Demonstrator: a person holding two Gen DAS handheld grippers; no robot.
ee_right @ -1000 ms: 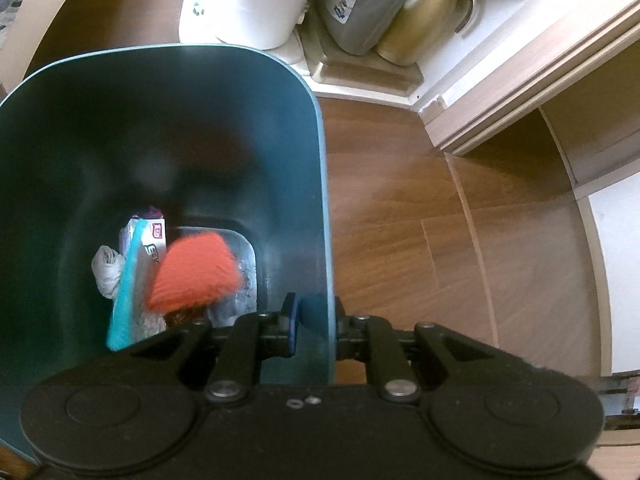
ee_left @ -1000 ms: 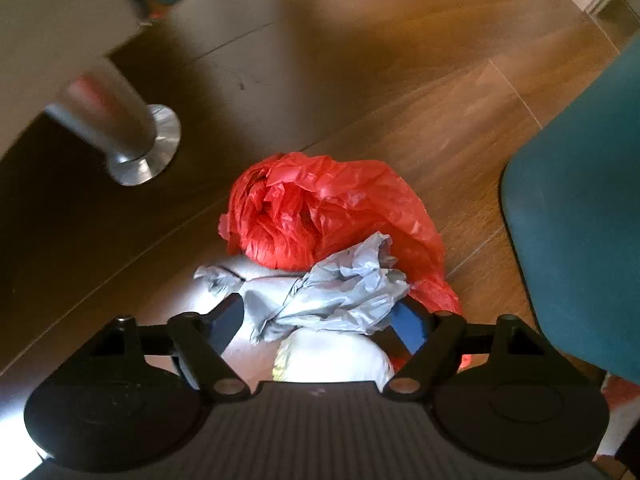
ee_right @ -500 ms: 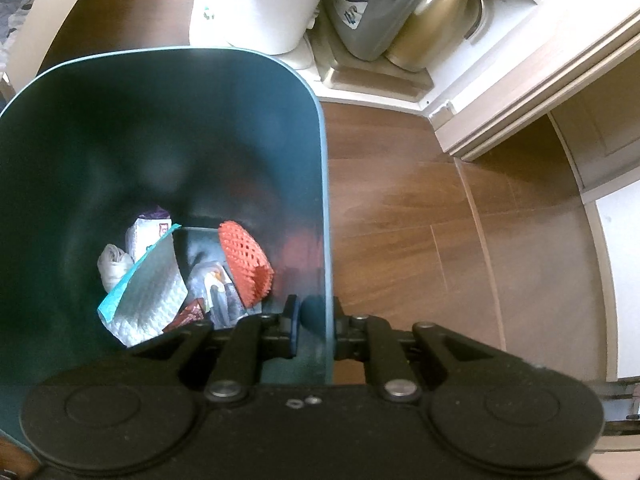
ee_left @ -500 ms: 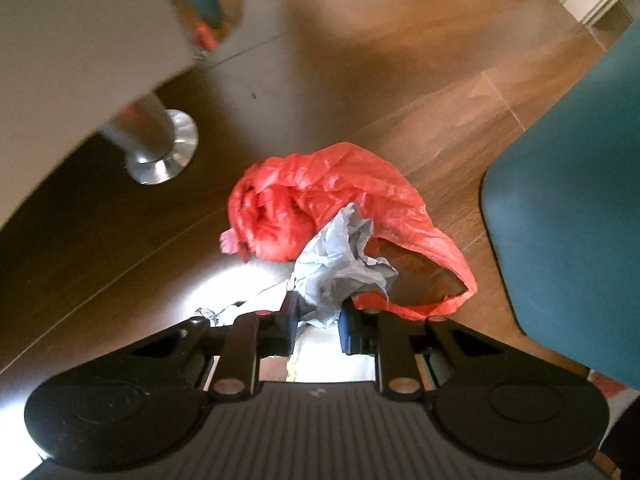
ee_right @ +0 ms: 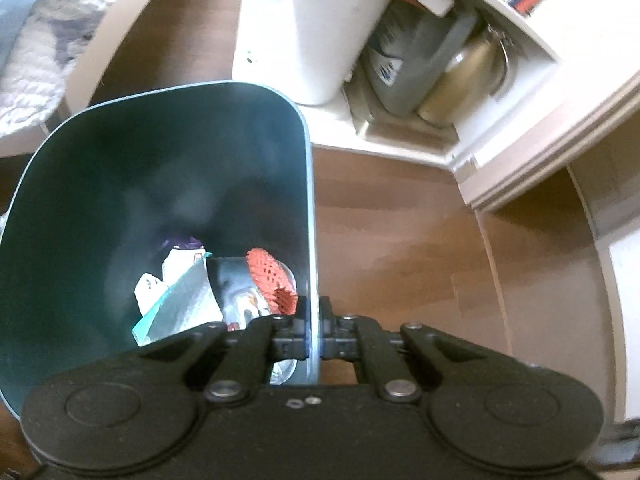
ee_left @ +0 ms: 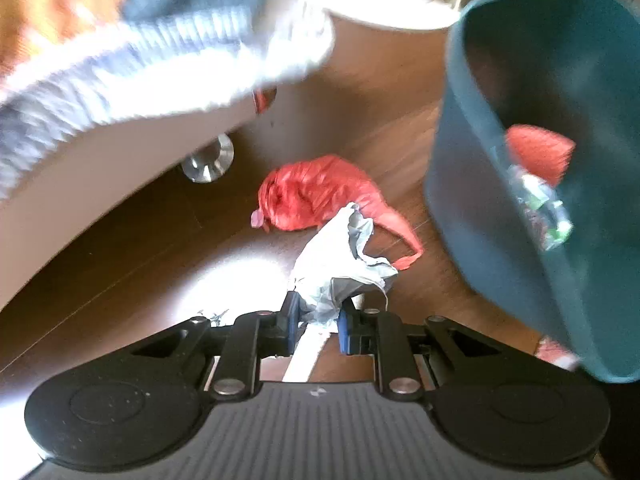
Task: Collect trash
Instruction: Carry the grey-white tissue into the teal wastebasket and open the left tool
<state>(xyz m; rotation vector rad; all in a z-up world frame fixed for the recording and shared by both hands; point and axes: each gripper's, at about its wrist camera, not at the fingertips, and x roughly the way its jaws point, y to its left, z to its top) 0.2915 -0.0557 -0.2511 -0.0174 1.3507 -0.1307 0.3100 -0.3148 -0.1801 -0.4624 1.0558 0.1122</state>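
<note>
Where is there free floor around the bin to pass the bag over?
Bare floor lies between the red bag and the bin, and right of the bin toward the shelf. Crowded near the metal leg.

Left wrist view: the left gripper point(ee_left: 316, 326) at lower centre, its pads closed on a crumpled plastic bag point(ee_left: 340, 268) held above the floor point(ee_left: 120, 248). A second bag point(ee_left: 316, 194) lies on the floor behind it, at mid-frame. A furniture foot point(ee_left: 208, 158) stands to that bag's left, under the furniture edge filling the upper left. The bin point(ee_left: 472, 184) occupies the right side, with trash inside. Right wrist view: the right gripper point(ee_right: 314, 338) at lower centre, clamped on the bin's right wall point(ee_right: 310, 216). Trash point(ee_right: 192, 300) lies at the bin's bottom, left of the gripper. A white container point(ee_right: 320, 32) stands beyond the bin, at upper centre; a shelf unit point(ee_right: 500, 80) with a kettle point(ee_right: 468, 80) in it fills the upper right.
</note>
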